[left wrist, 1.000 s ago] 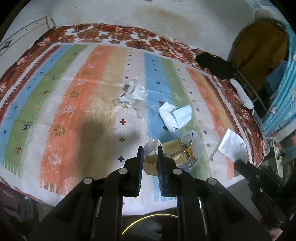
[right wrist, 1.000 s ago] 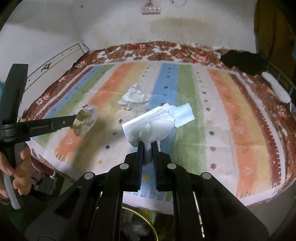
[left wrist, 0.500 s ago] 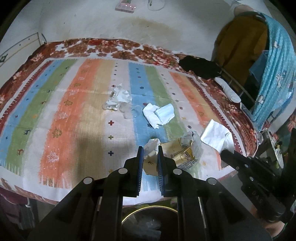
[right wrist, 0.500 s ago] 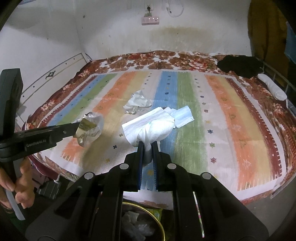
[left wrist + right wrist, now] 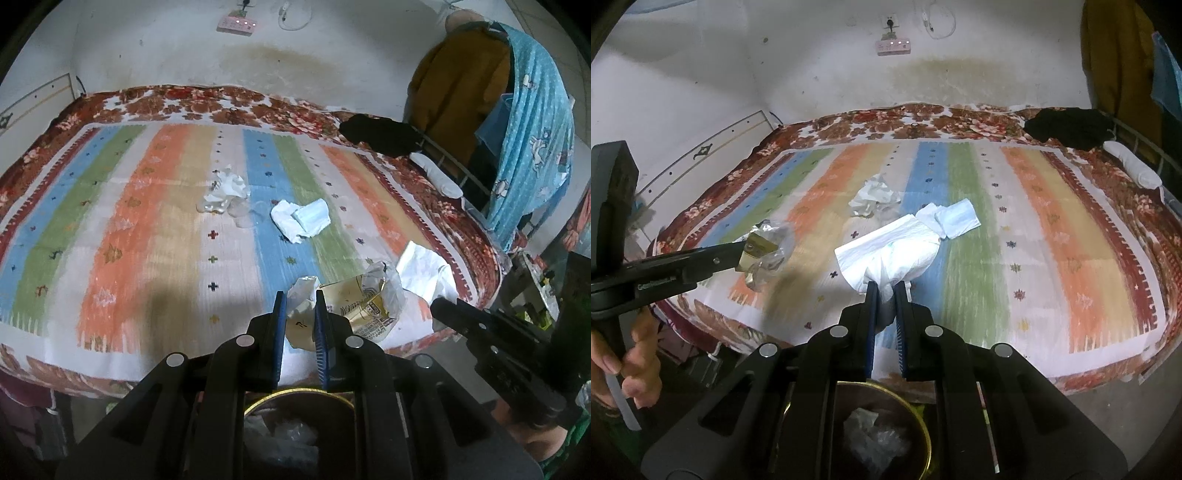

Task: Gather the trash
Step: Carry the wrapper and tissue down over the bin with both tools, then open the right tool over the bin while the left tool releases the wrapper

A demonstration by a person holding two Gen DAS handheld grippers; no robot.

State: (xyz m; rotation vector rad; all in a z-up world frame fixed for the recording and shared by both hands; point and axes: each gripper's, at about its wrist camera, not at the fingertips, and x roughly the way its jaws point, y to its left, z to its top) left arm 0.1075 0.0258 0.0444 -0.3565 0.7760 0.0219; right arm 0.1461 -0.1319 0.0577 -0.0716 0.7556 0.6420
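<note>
Bin [image 5: 295, 397] now sliding into view under both grippers, rim barely showing a second ago. Left gripper [image 5: 300, 301] clamping jaws on wrapper [image 5: 364, 302], right gripper [image 5: 886, 291] clamping jaws on tissue [image 5: 890, 254], both loads drawn back off bed [image 5: 166, 236] toward near edge. Meaning, by judgement: carrying nearly done, dropping into bin coming next. Still lying mid-bed: crumpled paper [image 5: 225, 188] and mask [image 5: 306, 219], waiting for another trip.

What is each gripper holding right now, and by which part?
The left gripper pinches a yellow plastic wrapper by its crumpled near end. The right gripper pinches a white tissue by its gathered lower end.
</note>
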